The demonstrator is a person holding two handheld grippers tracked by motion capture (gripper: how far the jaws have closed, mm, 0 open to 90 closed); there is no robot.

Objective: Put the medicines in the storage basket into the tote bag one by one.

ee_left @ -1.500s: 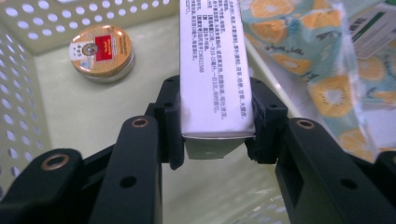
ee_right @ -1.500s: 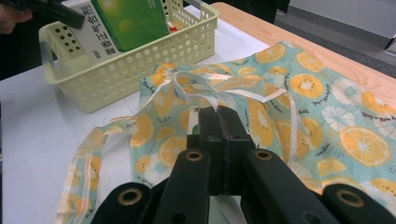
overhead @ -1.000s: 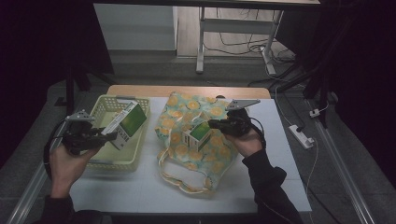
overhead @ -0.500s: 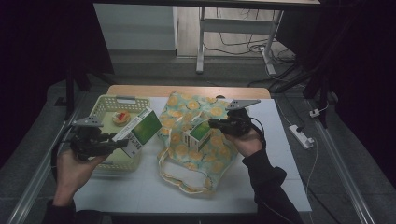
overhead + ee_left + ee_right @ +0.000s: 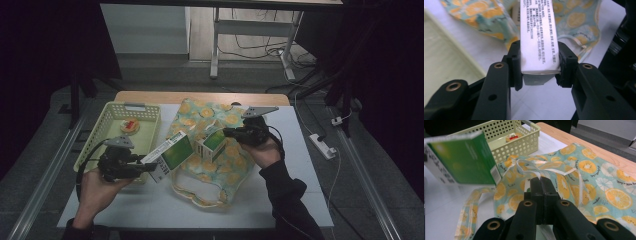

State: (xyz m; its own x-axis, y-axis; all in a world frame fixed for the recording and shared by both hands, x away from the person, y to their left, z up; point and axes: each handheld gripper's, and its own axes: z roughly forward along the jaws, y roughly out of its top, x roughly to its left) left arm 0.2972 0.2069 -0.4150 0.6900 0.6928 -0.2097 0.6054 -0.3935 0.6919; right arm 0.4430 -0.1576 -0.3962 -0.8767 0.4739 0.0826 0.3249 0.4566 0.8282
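My left gripper (image 5: 146,167) (image 5: 540,63) is shut on one end of a green and white box (image 5: 170,156) (image 5: 539,32), which hangs tilted between the basket and the bag. The bag (image 5: 227,165) (image 5: 599,182), printed with orange slices, lies on the white table. My right gripper (image 5: 229,133) (image 5: 540,180) is shut, its tips pinching the bag's rim by a white strap (image 5: 554,171). A second green and white box (image 5: 211,143) stands at the bag's mouth beside that gripper. A green box face (image 5: 461,160) looms at the left in the right gripper view; I cannot tell which box it is.
A pale yellow-green perforated basket (image 5: 102,137) (image 5: 524,142) sits at the table's left, with a small round red and orange item (image 5: 131,125) (image 5: 512,136) inside. The white tabletop (image 5: 150,212) lies in front of the bag. A power strip (image 5: 322,146) lies on the floor at right.
My left gripper has carried the box rightward from over the basket to the bag's left edge. The right gripper and the second box have stayed put.
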